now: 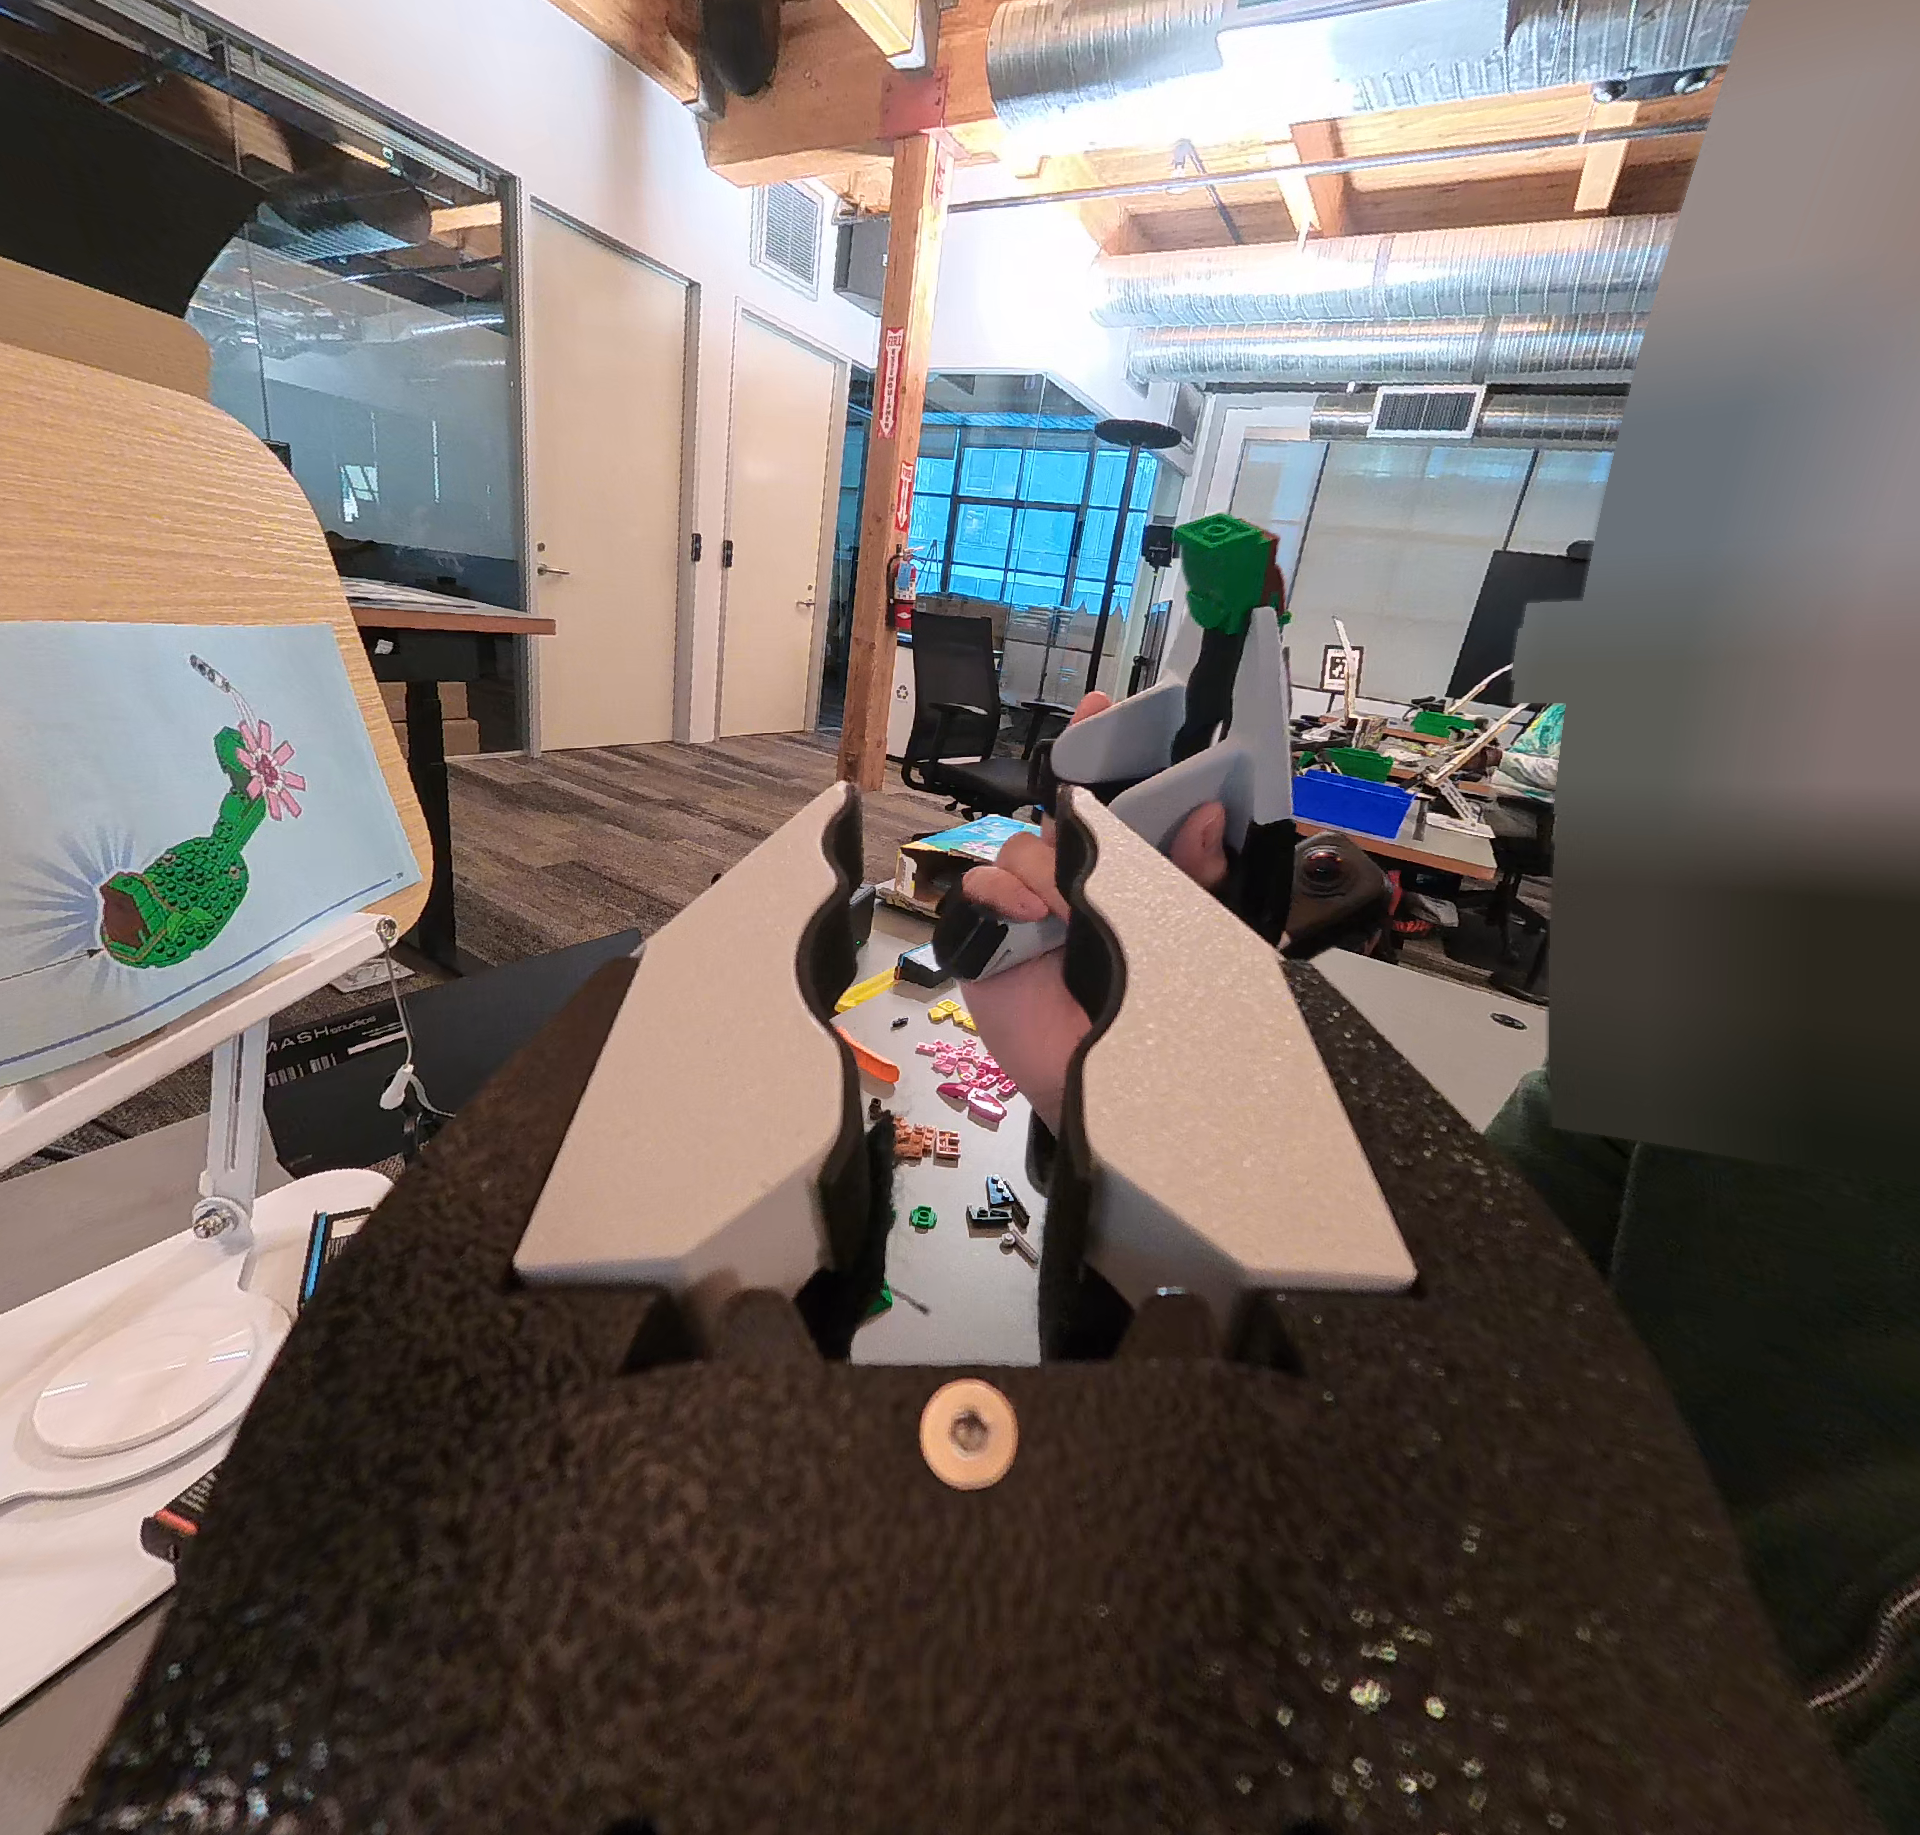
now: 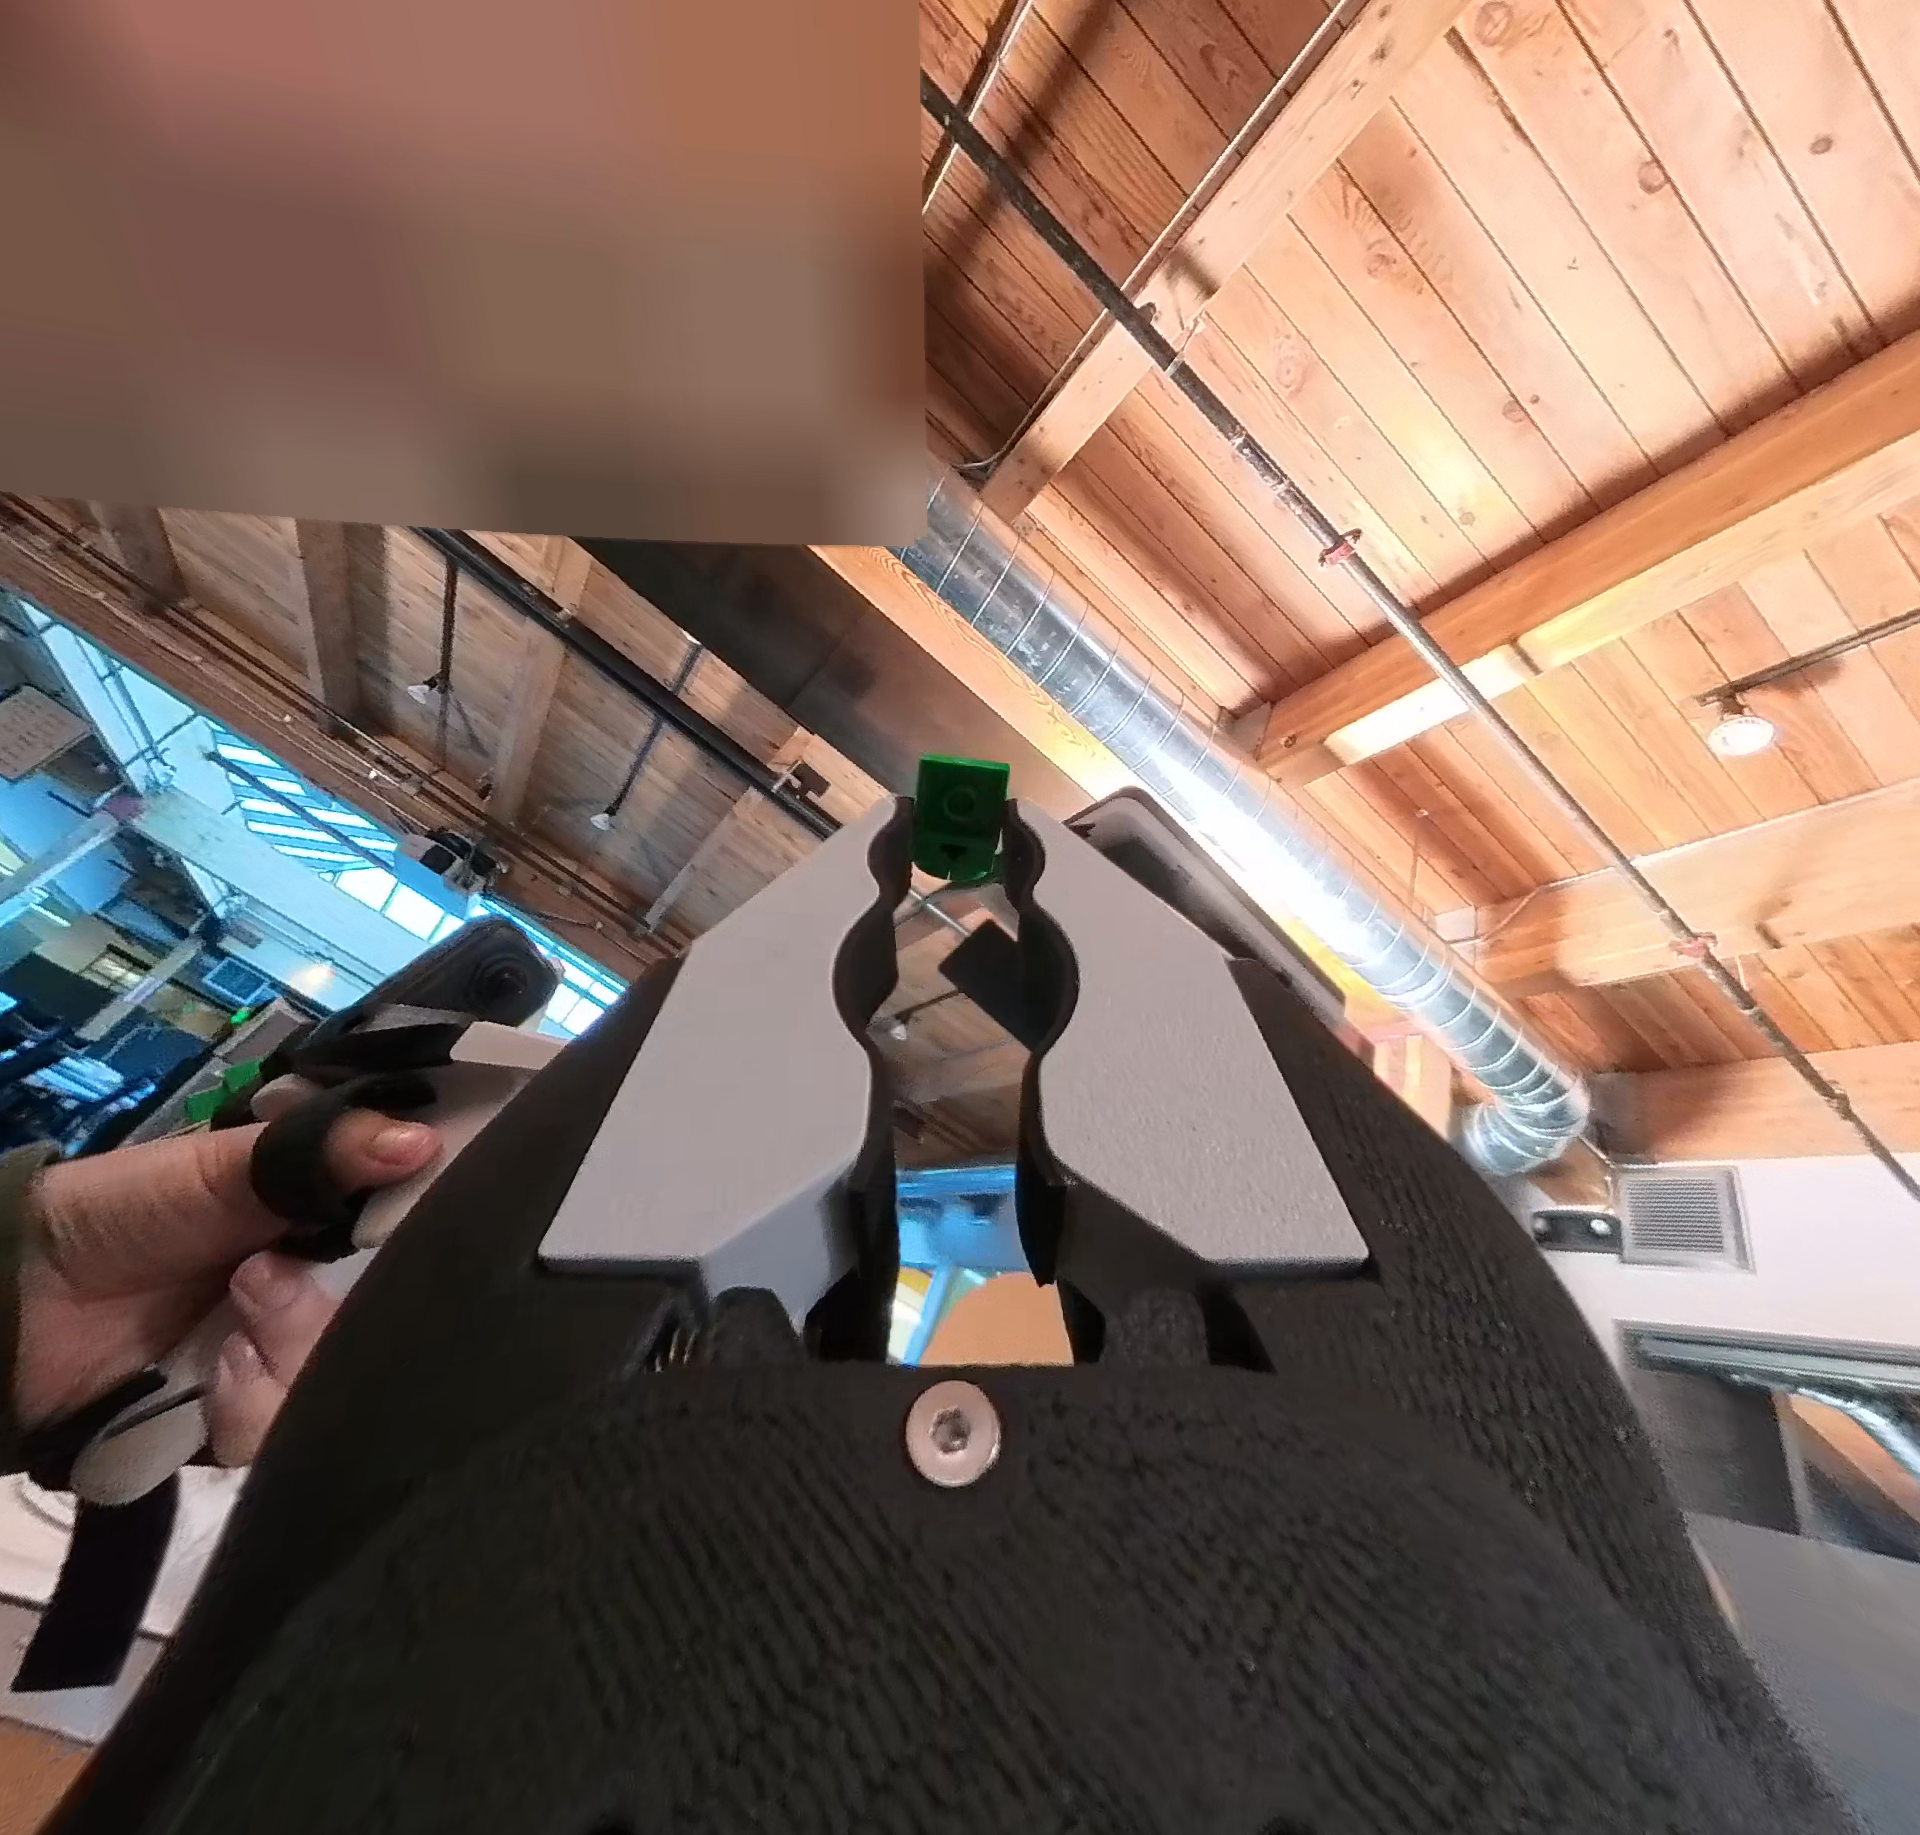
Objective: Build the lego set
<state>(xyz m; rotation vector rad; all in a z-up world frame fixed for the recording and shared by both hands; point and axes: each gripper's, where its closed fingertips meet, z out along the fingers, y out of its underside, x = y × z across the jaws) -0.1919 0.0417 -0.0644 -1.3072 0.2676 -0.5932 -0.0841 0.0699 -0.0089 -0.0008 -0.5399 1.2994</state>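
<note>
My right gripper (image 2: 958,835) is shut on a small green lego assembly (image 2: 958,817) and points up at the ceiling. In the left wrist view that gripper (image 1: 1236,642) stands upright above the table, with the green assembly (image 1: 1224,570) at its tips and a hand (image 1: 1023,996) on its handle. My left gripper (image 1: 961,819) is open and empty, below and left of the right one, over the table. Loose pieces lie on the table beneath it: pink ones (image 1: 971,1068), brown ones (image 1: 925,1141), dark ones (image 1: 997,1203), and a green round one (image 1: 923,1216).
An instruction page (image 1: 177,819) showing a green model rests on a white stand (image 1: 234,1151) at the left. An orange tool (image 1: 871,1061) and a yellow piece (image 1: 868,990) lie on the table. A blue bin (image 1: 1351,803) sits on a far desk. A hand (image 2: 156,1235) holds the other gripper's handle. Some 12 cm of space lies between my two pairs of fingers.
</note>
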